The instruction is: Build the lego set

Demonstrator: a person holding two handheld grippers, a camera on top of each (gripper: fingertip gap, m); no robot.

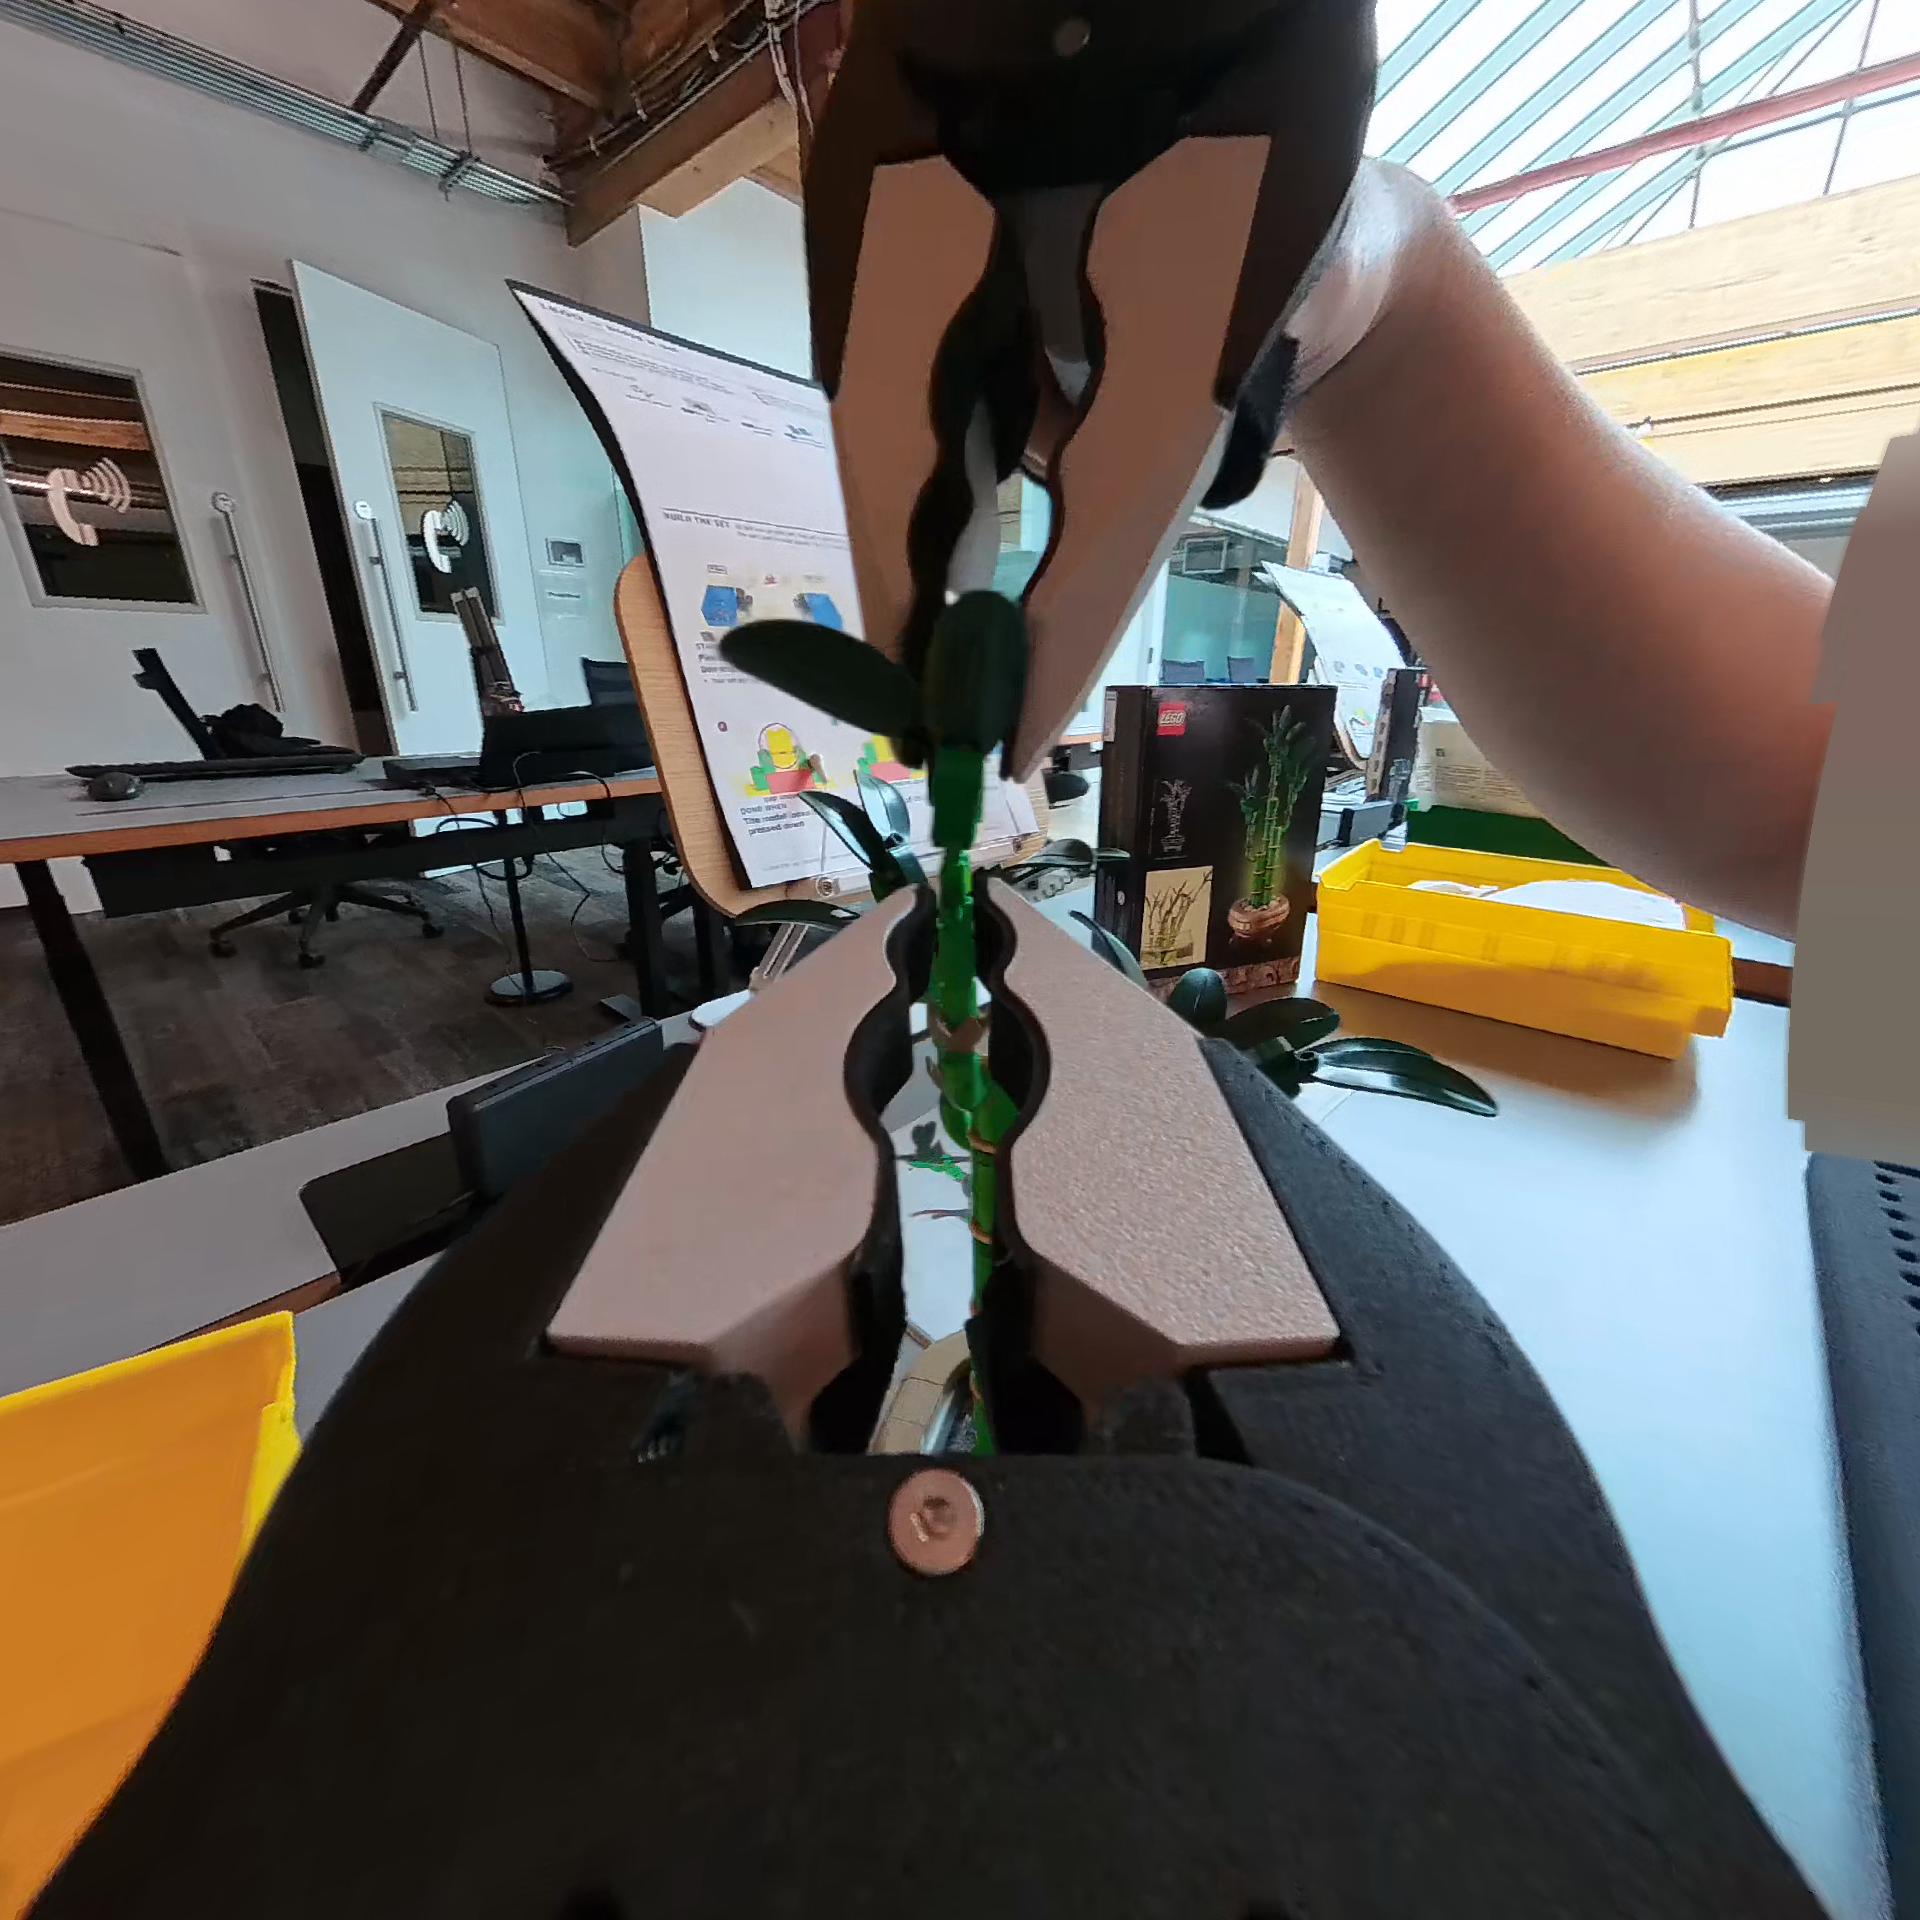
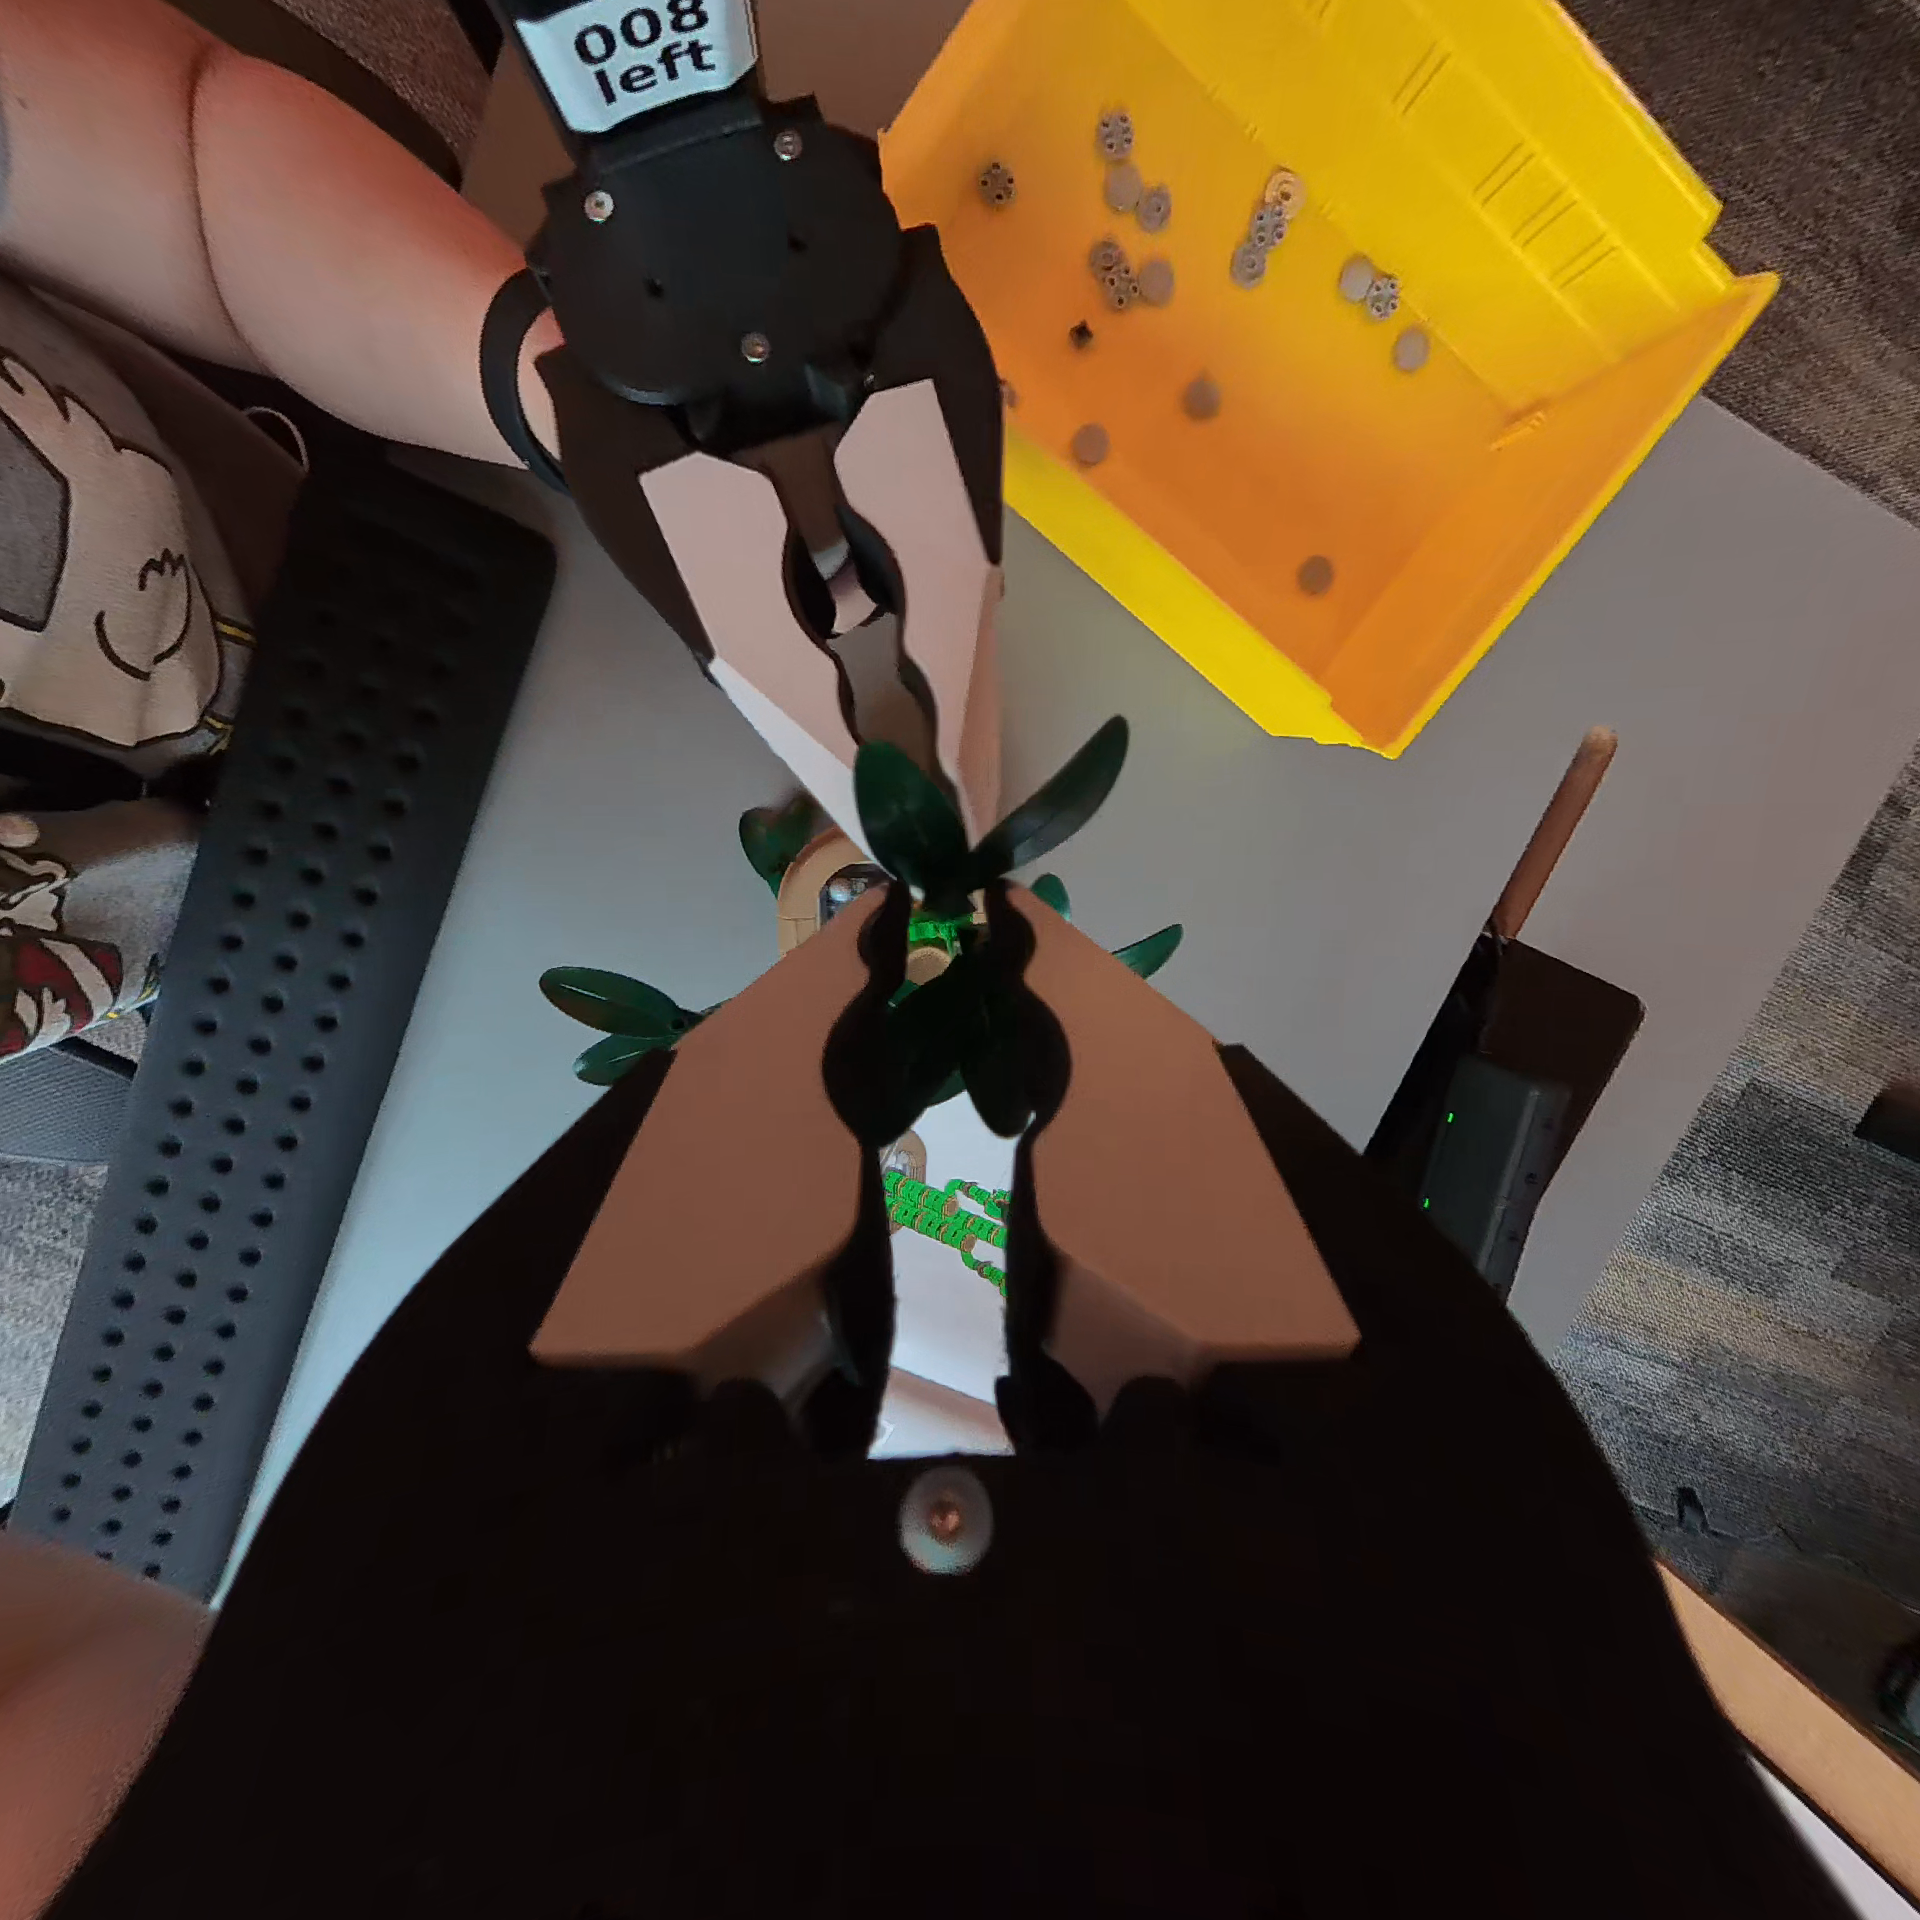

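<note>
An open-plan office: long desks (image 1: 312, 810) carry a keyboard (image 1: 208, 767) and mouse (image 1: 112, 787), with swivel chairs (image 1: 301, 831) behind, white phone-booth doors (image 1: 410, 509) along the wall, carpet-tile floor (image 2: 1766, 1247), exposed timber beams and a skylight (image 1: 1662, 104) overhead

Glossy plastic leaves (image 1: 821, 681); smooth yellow plastic bin (image 2: 1351, 436).

The left wrist view looks level across the tabletop (image 1: 1558, 1195), close behind its fingers; the right wrist view looks steeply down. Both share the bamboo stalk (image 1: 961, 997).
</note>
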